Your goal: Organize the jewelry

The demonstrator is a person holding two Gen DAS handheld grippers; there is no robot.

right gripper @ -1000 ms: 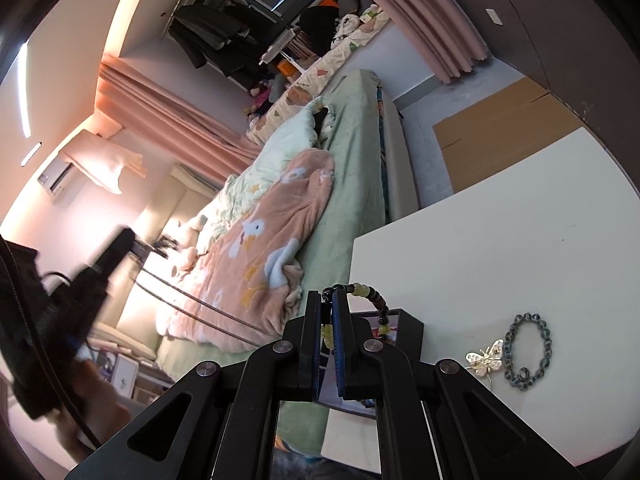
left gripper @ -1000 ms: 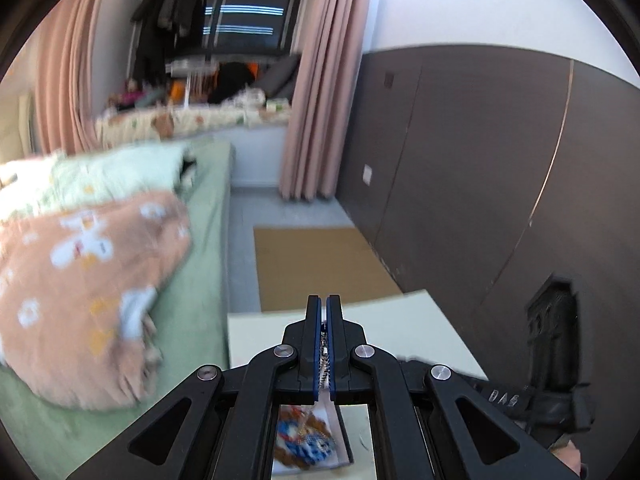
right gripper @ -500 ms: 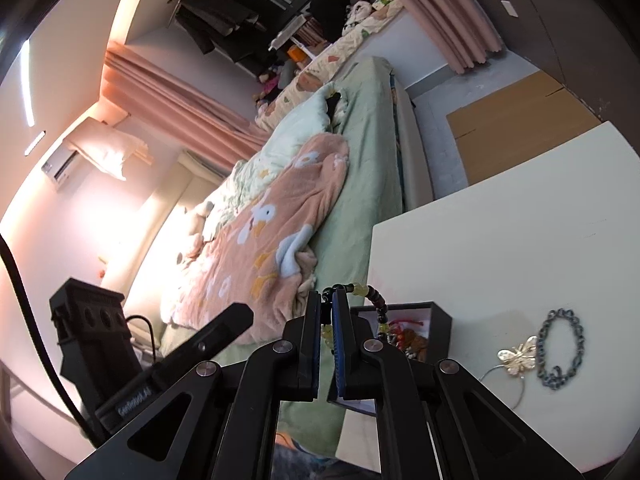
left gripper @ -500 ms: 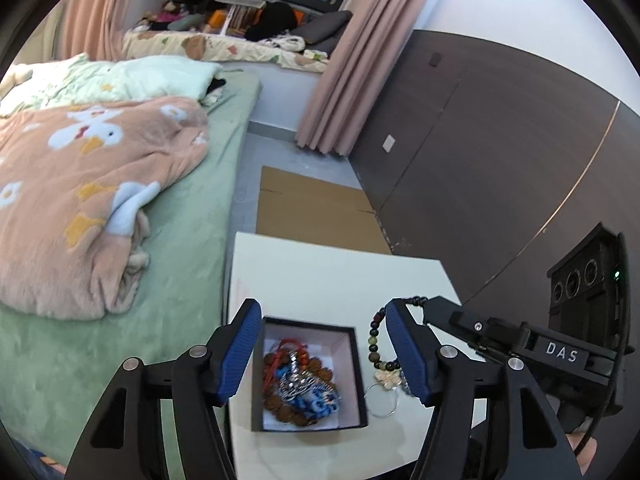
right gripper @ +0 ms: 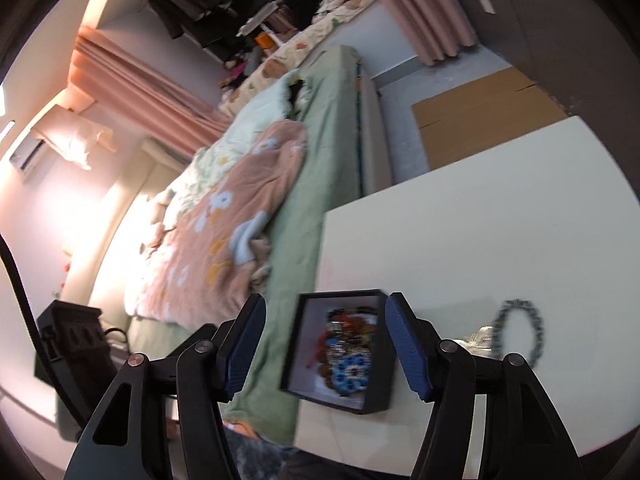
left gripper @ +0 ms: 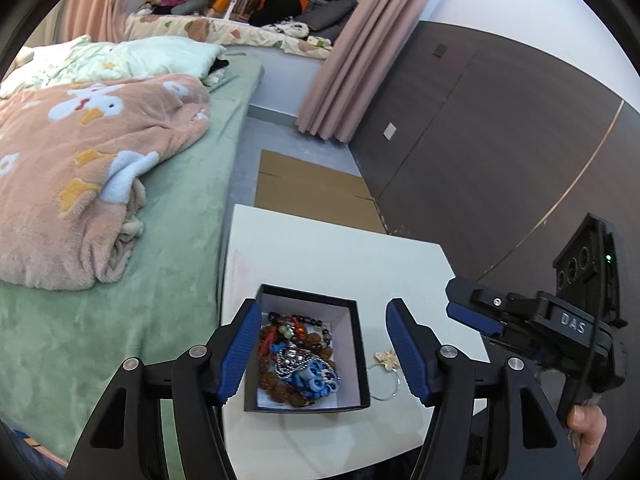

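Observation:
A black jewelry box (left gripper: 352, 360) sits near the front left edge of the white table (left gripper: 328, 256). It holds a heap of beaded bracelets and a blue ornament (left gripper: 316, 376). My left gripper (left gripper: 324, 344) is open and empty above the box. A gold butterfly necklace on a thin ring (left gripper: 386, 362) lies just right of the box. My right gripper (right gripper: 326, 344) is open and empty over the same box (right gripper: 340, 398), blurred by motion. A dark chain bracelet (right gripper: 518, 330) lies on the table to the right. The right gripper also shows in the left wrist view (left gripper: 476, 312).
A bed with a green sheet (left gripper: 188, 208) and a peach blanket (left gripper: 80, 160) runs along the table's left side. Flat cardboard (left gripper: 308, 196) lies on the floor beyond the table. A dark wall panel (left gripper: 500, 140) stands to the right.
My right gripper has opened and the beaded bracelet it held now lies in the box. My left gripper opened earlier, dropped its chain into the box, and now hovers open over it.

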